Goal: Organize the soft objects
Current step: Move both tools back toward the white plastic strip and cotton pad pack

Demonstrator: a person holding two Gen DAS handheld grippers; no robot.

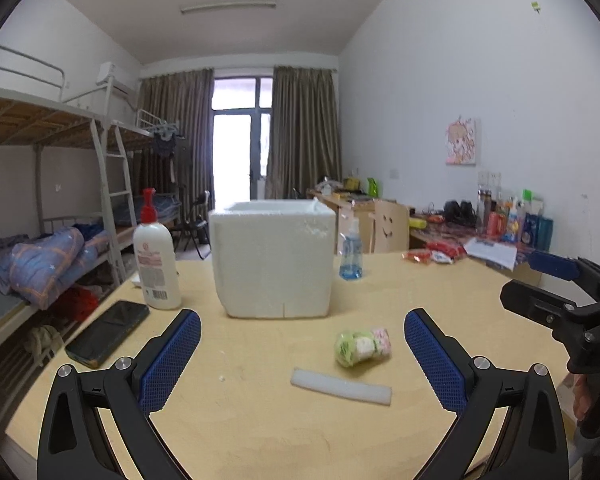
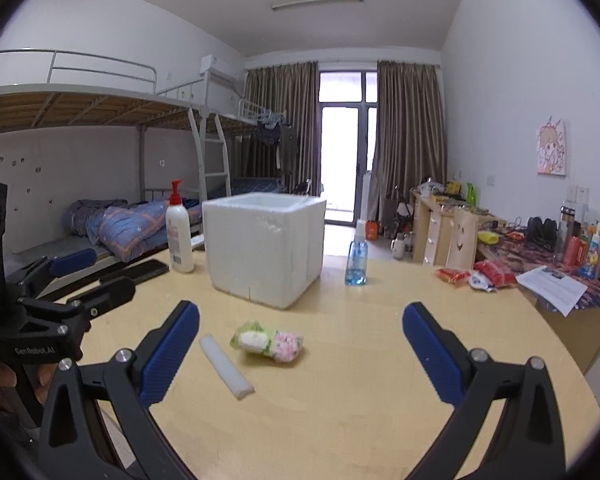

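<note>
A white foam box (image 1: 274, 258) (image 2: 262, 246), open at the top, stands in the middle of the wooden table (image 1: 260, 420) (image 2: 360, 400). In front of it lies a small soft bundle (image 1: 362, 347) (image 2: 268, 342) in green, white and pink wrapping. Nearer still lies a white foam strip (image 1: 340, 386) (image 2: 226, 366). My left gripper (image 1: 302, 356) is open, low over the table, with both soft things ahead of its blue pads. My right gripper (image 2: 300, 354) is open too, the bundle and strip ahead to its left. Each gripper shows at the edge of the other's view.
A white lotion bottle with a red pump (image 1: 156, 256) (image 2: 179, 236) and a black phone (image 1: 108, 332) (image 2: 144, 272) sit left of the box. A blue spray bottle (image 1: 351, 254) (image 2: 357, 256) stands to its right. Red snack packets (image 1: 432, 254) (image 2: 476, 274) lie at the far right; bunk beds stand beyond the left edge.
</note>
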